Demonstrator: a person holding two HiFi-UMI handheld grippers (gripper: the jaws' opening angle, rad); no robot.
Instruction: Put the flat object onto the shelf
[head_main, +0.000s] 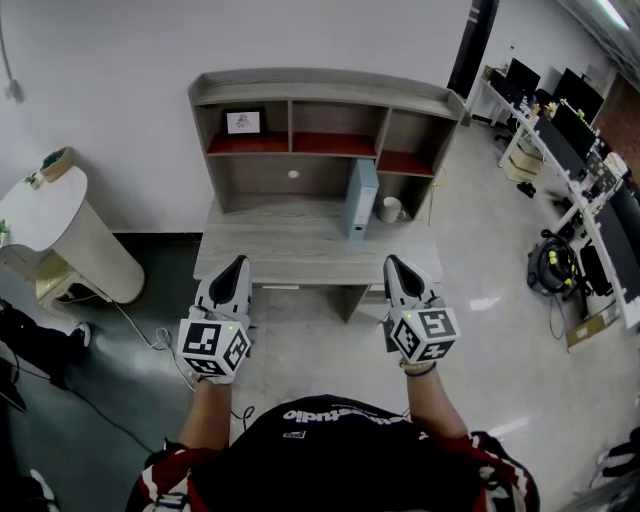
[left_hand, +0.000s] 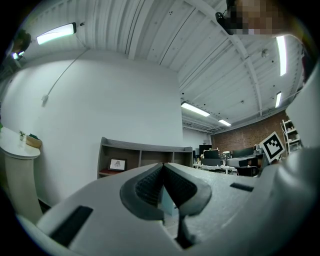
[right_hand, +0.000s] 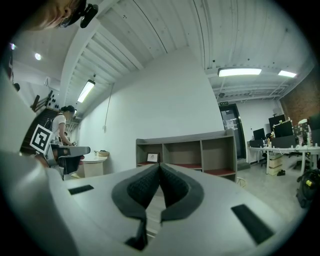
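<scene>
A flat light-blue binder (head_main: 361, 198) stands upright on the grey desk (head_main: 290, 245), leaning at the divider below the shelf unit (head_main: 320, 120). A sliver of the binder (left_hand: 165, 204) shows between the left jaws' pads. My left gripper (head_main: 237, 266) hovers at the desk's front left edge, jaws shut, nothing held. My right gripper (head_main: 394, 264) hovers at the front right edge, jaws shut and empty. In the gripper views the left gripper (left_hand: 163, 167) and right gripper (right_hand: 159, 166) both face the shelf unit (right_hand: 187, 154) with their tips together.
A white mug (head_main: 391, 210) sits right of the binder. A small framed picture (head_main: 243, 122) stands in the shelf's left bay. A round white table (head_main: 50, 230) is at the left, office desks with monitors (head_main: 570, 130) at the right. A person (right_hand: 59, 131) stands by the round table.
</scene>
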